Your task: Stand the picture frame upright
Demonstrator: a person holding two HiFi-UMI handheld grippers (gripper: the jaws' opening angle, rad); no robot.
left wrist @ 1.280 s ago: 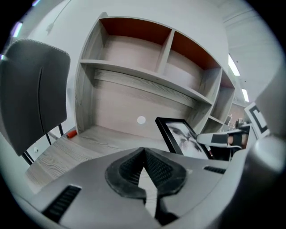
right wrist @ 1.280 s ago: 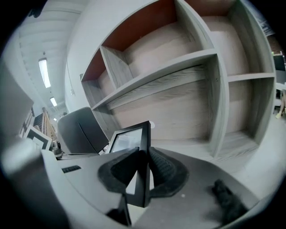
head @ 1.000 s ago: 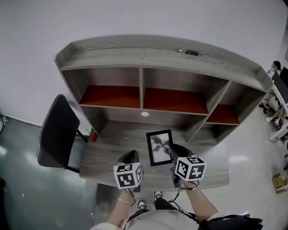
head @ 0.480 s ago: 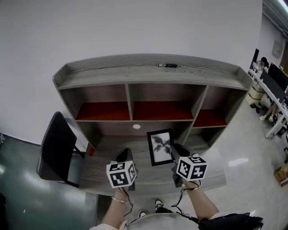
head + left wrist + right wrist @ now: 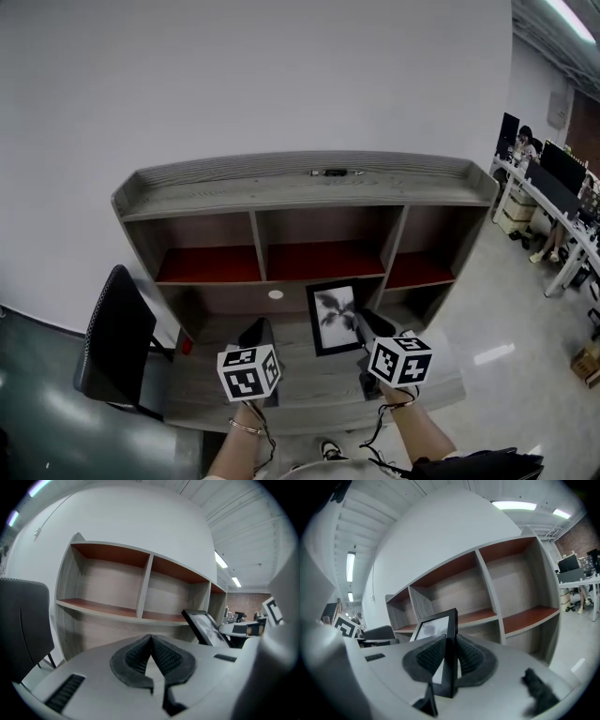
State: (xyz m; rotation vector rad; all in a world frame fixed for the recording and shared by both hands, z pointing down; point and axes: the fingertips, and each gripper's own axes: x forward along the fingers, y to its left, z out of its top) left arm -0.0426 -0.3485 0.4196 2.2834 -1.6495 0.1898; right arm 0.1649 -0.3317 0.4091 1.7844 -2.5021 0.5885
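Observation:
A black picture frame (image 5: pixel 334 316) with a grey plant print is held tilted above the grey desk (image 5: pixel 309 380), its top leaning toward the shelves. My right gripper (image 5: pixel 360 327) is shut on the frame's right edge; in the right gripper view the frame (image 5: pixel 440 639) stands edge-on between the jaws, which press it from both sides. My left gripper (image 5: pixel 255 335) hovers left of the frame, apart from it, with nothing in it and its jaws closed together (image 5: pixel 150 645). The frame (image 5: pixel 202 626) shows to the right in the left gripper view.
A grey shelf unit (image 5: pixel 309 202) with three red-floored compartments rises at the back of the desk. A black chair (image 5: pixel 117 347) stands at the left. A small red object (image 5: pixel 186 346) sits at the desk's left end. Office desks and a person (image 5: pixel 521 145) are at the far right.
The right gripper has lifted the frame's top off the desk, so it now tilts up. The head view has swung upward, showing more wall and room.

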